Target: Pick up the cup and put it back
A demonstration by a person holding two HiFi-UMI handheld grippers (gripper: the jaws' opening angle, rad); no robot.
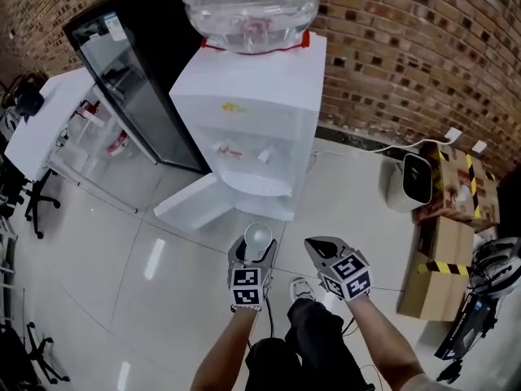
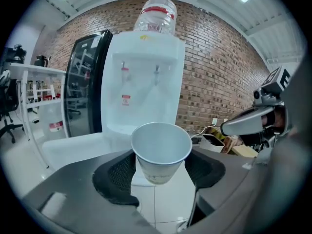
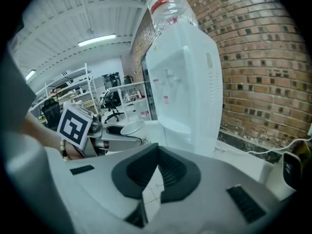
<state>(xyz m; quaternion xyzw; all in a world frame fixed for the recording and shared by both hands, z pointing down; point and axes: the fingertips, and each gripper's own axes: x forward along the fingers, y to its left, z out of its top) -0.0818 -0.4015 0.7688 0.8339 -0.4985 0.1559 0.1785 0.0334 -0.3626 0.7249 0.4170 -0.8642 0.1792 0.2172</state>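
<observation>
The left gripper (image 2: 161, 174) is found closed on the cup (image 2: 161, 151). Its dark ribbed pads (image 2: 116, 175) are pressed against the lower wall from both sides, the jaws are kept about half apart by the cup's width, and the rim is left free above them. The cup is carried upright, mouth up, and appears empty. The right gripper (image 3: 155, 172) is found with its jaws brought together and nothing between them; it is held just beside the left and apart from the cup. Both are held in the air above the tiled floor (image 1: 122, 251), in front of the white water dispenser (image 1: 252, 120) and well short of it. The cup's proper place cannot be confirmed; the tap recess (image 1: 240, 149) is judged the likely one. For a sound return, the squeeze is to be kept light, since a thin wall is judged liable to buckle. The cup is to be kept level and its base seated flat before release. The jaws are then to be opened fully and drawn straight back so that the rim is not clipped. The right gripper is to be kept clear of the approach.
</observation>
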